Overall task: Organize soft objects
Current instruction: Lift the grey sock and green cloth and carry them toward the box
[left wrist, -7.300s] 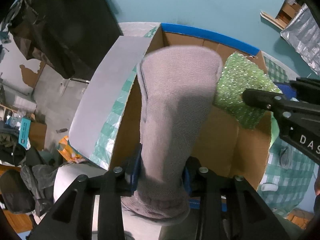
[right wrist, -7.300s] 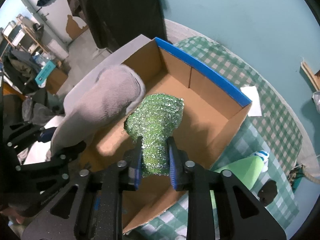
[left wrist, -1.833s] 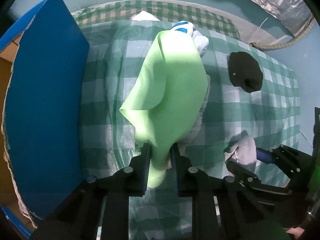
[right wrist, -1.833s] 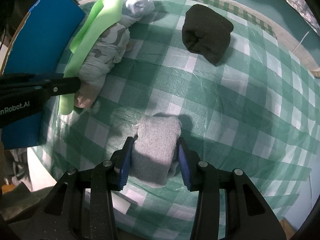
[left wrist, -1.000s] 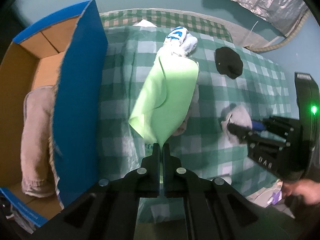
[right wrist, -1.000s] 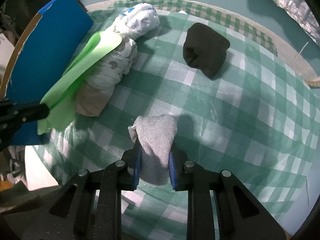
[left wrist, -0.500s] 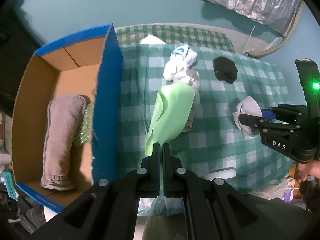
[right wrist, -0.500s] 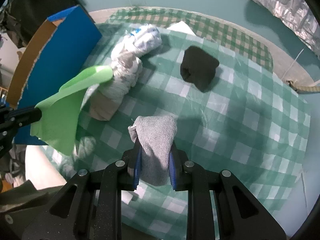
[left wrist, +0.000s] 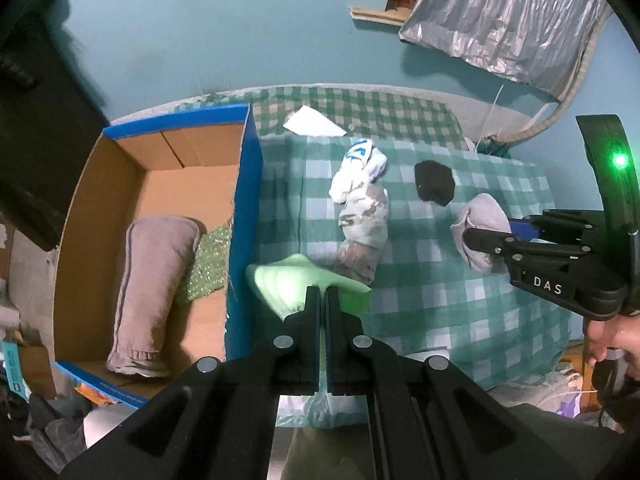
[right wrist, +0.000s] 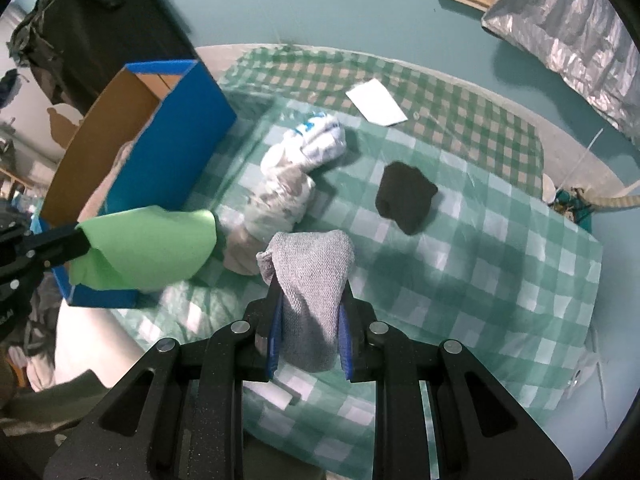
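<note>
My left gripper (left wrist: 323,296) is shut on a light green cloth (left wrist: 296,284) that hangs above the table beside the box's blue wall. My right gripper (right wrist: 310,308) is shut on a grey knitted sock (right wrist: 314,280), lifted off the checked tablecloth (right wrist: 480,280). The open cardboard box (left wrist: 172,184) holds a rolled grey towel (left wrist: 154,280) and a green glittery cloth (left wrist: 208,264). On the table lie a white and camouflage bundle (left wrist: 362,220) and a black rolled sock (left wrist: 434,188). In the right wrist view the green cloth (right wrist: 152,248) hangs by the box (right wrist: 176,128).
A white paper (left wrist: 314,126) lies at the table's far edge. A silver foil sheet (left wrist: 508,28) lies on the teal floor beyond. Dark fabric (left wrist: 36,120) hangs left of the box. Clutter lies on the floor near the table's front. A hand (left wrist: 608,336) holds the right gripper.
Both grippers have risen with their cloths: the table and box look smaller. The green cloth came off the camouflage bundle and now hangs free. The grey sock is higher above the tablecloth.
</note>
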`<state>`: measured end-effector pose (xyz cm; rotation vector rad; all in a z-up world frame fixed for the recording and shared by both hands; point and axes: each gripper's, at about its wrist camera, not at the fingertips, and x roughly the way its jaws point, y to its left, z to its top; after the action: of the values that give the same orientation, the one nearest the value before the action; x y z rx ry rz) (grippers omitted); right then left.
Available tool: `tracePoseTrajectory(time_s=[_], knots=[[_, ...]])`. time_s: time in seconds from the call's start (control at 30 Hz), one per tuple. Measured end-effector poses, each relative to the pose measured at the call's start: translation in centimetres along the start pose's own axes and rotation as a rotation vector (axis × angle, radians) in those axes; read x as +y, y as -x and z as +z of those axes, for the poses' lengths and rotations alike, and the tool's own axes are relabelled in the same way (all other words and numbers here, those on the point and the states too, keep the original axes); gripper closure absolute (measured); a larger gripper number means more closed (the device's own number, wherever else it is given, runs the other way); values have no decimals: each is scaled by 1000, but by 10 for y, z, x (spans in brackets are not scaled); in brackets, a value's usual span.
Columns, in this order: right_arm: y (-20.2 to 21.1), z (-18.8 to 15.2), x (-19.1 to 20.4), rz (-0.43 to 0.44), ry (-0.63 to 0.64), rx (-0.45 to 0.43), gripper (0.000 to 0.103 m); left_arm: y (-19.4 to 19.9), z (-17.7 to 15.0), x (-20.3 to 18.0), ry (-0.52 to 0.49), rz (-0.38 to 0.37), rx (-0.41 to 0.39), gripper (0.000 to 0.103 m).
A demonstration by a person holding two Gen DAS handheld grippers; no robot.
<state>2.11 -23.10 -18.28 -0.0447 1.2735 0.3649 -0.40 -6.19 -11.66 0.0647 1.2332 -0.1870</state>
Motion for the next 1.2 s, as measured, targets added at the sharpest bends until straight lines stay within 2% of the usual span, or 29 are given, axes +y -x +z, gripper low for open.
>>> tracePoseTrajectory(time_s=[0.77,1.2], knots=[[45,23,31,14,36,-69,82,45,10,13,39,-20,-85,101],[69,44,61,33,86,-112,82,88,14,38,103,14,-173,101]])
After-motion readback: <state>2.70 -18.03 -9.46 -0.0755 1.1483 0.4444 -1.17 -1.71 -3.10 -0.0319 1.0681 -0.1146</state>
